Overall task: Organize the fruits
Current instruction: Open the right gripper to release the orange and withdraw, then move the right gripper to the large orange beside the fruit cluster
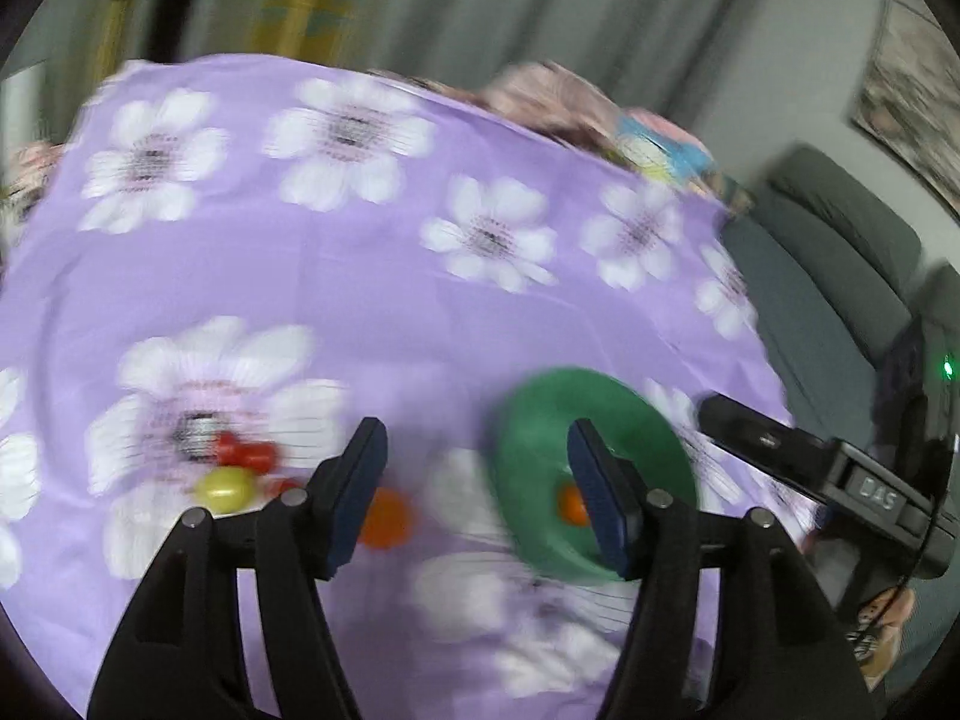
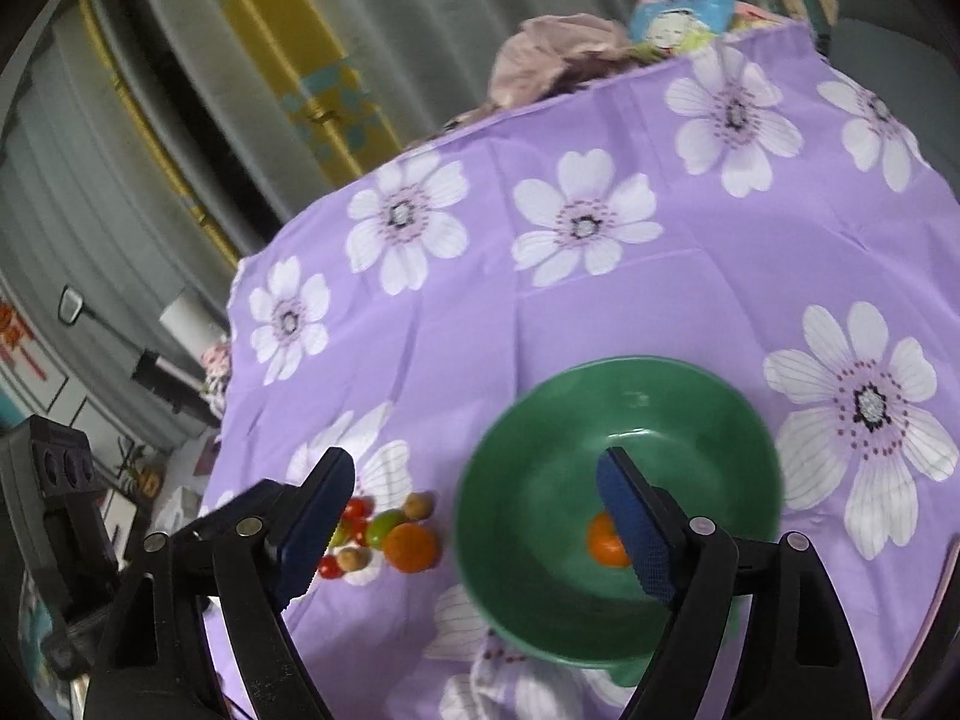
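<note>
**Both tongs wide open above the fruit and bowl**

Left wrist view: we read raised letters, seemingly "DAS", on the black body of the right gripper [image 1: 828, 474] at the right edge; blur keeps us from being sure. Our left gripper [image 1: 474, 480] stands wide open, with nothing between its blue pads [image 1: 360, 498]. The green bowl [image 1: 540, 420] sits behind the right-hand pad, 1 orange [image 1: 570, 507] in it. A loose orange [image 1: 387, 519] lies just beside the left-hand pad, with a yellow-green fruit [image 1: 225, 489] and red tomatoes [image 1: 243, 453] further left, all on the purple flowered cloth [image 1: 360, 276].

Right wrist view: we find no legible writing. The right gripper [image 2: 474, 516] gapes fully, holding nothing. The green bowl [image 2: 618, 504] lies under its right-hand finger, with the orange [image 2: 603, 543] touching that pad's outline. The fruit pile [image 2: 384, 531] lies beside the left-hand finger.
</note>
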Tool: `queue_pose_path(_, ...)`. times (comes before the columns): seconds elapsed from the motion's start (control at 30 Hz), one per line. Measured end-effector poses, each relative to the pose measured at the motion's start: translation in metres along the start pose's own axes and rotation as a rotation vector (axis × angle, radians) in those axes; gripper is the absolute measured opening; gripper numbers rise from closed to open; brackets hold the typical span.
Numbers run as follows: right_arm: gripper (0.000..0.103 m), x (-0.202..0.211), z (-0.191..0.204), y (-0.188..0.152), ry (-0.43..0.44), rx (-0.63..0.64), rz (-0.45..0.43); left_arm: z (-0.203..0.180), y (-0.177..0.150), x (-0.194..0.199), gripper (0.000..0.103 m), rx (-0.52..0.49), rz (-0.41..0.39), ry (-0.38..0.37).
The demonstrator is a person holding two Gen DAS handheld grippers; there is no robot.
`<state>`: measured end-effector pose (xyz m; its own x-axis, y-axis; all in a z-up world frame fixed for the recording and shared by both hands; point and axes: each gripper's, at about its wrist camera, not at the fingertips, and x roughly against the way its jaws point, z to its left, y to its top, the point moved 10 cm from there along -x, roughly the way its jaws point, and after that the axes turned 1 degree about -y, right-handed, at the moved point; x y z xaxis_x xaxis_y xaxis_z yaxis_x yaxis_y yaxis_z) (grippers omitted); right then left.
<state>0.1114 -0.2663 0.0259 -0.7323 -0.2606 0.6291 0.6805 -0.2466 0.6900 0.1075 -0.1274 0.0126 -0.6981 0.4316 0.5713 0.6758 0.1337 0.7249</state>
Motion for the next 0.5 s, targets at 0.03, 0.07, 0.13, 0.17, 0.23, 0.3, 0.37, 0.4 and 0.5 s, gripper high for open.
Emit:
queue_pose_path(0.03, 0.083, -0.003, 0.004, -0.003, 0.001, 0.013, 0.008, 0.017, 0.000, 0.008, 0.063, 0.020, -0.025, 0.040)
queue_pose_path(0.07, 0.083, -0.007, 0.009, -0.005, 0.001, 0.028, 0.017, 0.031, -0.001, 0.014, 0.063, 0.038, -0.044, 0.070)
queue_pose_path(0.13, 0.083, -0.017, 0.021, -0.013, 0.002, 0.063, 0.048, 0.059, -0.004, 0.027, 0.063, 0.081, -0.085, 0.126)
queue_pose_path(0.17, 0.083, -0.021, 0.026, -0.017, 0.002, 0.076, 0.060, 0.072, -0.007, 0.034, 0.063, 0.102, -0.104, 0.150)
queue_pose_path(0.23, 0.083, -0.036, 0.041, -0.030, 0.000, 0.119, 0.105, 0.093, -0.014, 0.043, 0.063, 0.139, -0.132, 0.189)
queue_pose_path(0.3, 0.083, -0.051, 0.053, -0.044, -0.005, 0.158, 0.149, 0.116, -0.024, 0.051, 0.063, 0.181, -0.140, 0.242)
queue_pose_path(0.37, 0.083, -0.064, 0.066, -0.058, -0.006, 0.198, 0.184, 0.135, -0.042, 0.056, 0.063, 0.236, -0.138, 0.271)
queue_pose_path(0.4, 0.081, -0.073, 0.074, -0.067, -0.005, 0.222, 0.203, 0.139, -0.050, 0.054, 0.063, 0.257, -0.126, 0.271)
queue_pose_path(0.5, 0.078, -0.094, 0.084, -0.087, -0.046, 0.282, 0.242, 0.152, -0.077, 0.045, 0.063, 0.299, -0.061, 0.273)
